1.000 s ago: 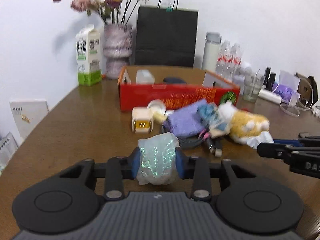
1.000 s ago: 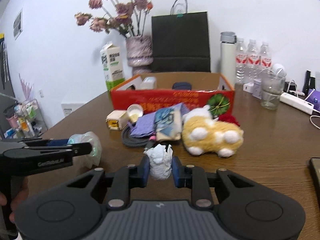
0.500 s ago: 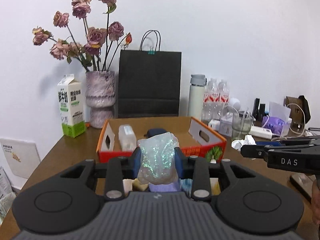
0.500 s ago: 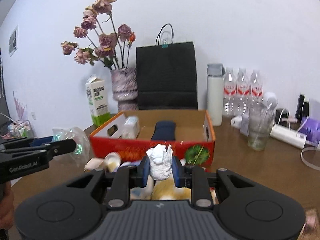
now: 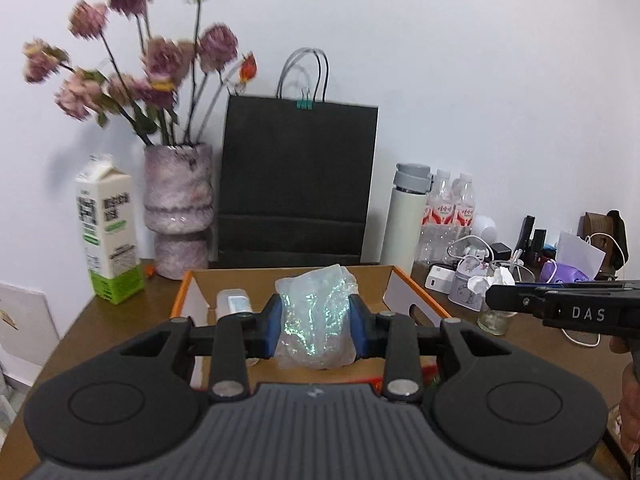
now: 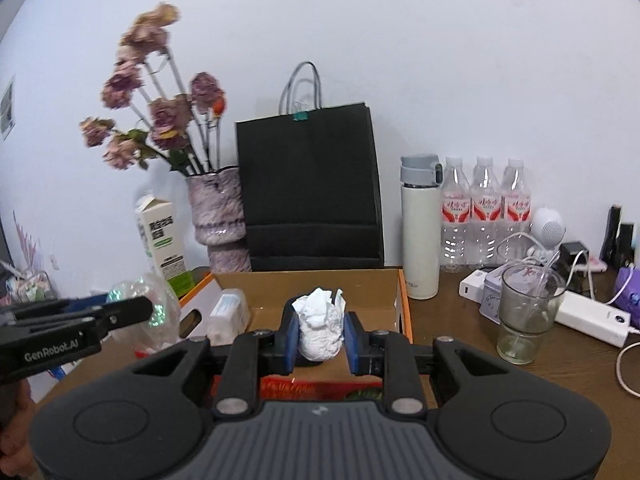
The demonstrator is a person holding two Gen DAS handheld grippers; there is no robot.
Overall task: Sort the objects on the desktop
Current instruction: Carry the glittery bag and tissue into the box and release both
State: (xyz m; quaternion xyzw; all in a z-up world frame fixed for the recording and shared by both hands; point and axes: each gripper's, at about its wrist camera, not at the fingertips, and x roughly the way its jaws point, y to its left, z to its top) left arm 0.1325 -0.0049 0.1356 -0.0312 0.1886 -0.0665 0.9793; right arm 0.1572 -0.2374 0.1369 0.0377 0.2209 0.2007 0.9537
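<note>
Clamping a crumpled wad of iridescent plastic wrap [image 5: 316,316] between its blue pads, the left gripper [image 5: 316,320] hangs above the open orange cardboard box [image 5: 404,288] on the brown worktop [image 5: 76,332]. Beside it, the right gripper [image 6: 320,330] is narrowed on a balled white tissue [image 6: 320,330], likewise poised over the box, where a small white container [image 6: 228,308] and a dark object lie inside. Each gripper shows at the edge of the other's view, its load clear of the worktop. Behind the box stand a black paper bag [image 5: 298,184], a mottled pink vase [image 5: 178,208] of dried roses, and a milk carton [image 5: 108,228]. To the right are a white thermos [image 6: 420,228], three water bottles [image 6: 486,212], a glass tumbler [image 6: 526,316], a white power strip [image 6: 592,316] and a tangle of cables. A hand [image 5: 630,404] shows at the right edge of the left wrist view.
</note>
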